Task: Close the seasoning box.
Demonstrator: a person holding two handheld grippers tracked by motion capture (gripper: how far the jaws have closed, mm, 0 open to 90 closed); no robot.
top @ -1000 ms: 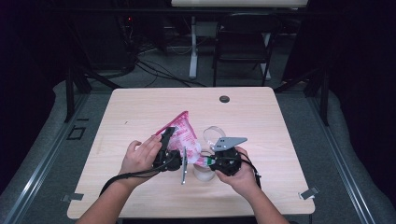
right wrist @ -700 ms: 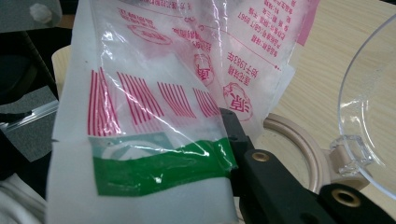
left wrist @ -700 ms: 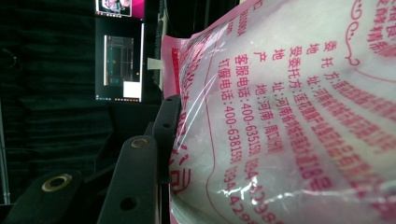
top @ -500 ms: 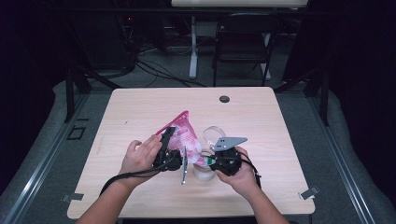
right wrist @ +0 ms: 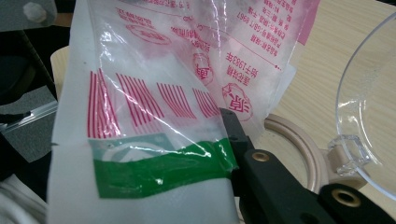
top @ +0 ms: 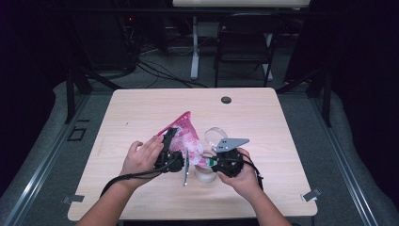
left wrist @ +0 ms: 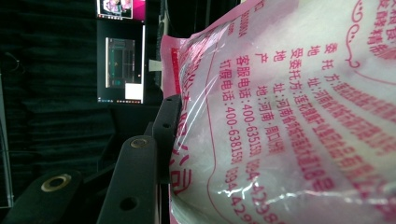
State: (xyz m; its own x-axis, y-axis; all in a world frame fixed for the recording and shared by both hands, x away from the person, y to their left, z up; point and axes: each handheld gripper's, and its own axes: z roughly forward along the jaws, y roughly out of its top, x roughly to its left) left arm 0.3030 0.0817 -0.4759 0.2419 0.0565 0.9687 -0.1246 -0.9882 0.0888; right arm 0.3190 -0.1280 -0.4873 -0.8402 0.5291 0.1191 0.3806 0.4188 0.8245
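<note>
Nothing is seen to have moved since the earlier frames: both hands and the bag are found where they were. Pink-and-white plastic bag (top: 186, 136) is held just above the table approx. at its centre, towards the near edge, between the two grippers; red print and white contents are seen through the film (left wrist: 289, 116). Its lower end, w/ a green band and red bars (right wrist: 154, 140), is clamped by the right gripper (top: 212, 162), jaws shut tight on the film. Left gripper (top: 168, 143) is closed on the bag's bulging side, jaws about half-way apart, one black jaw seen pressed against the film in the left gripper view; the other jaw is hidden behind the bag. Clear round lid (top: 215, 136) is seen just beyond the right gripper, attached to a beige-rimmed jar (right wrist: 299, 140) standing on the table (top: 282, 122) below the bag. A small metal rod-like item (top: 186, 167) lies beside it, towards the near edge; type can't be told. A dark round grommet (top: 226, 100) sits nr. the far edge. Chair (top: 244, 42) and cables (top: 155, 70) are seen on the floor beyond.
</note>
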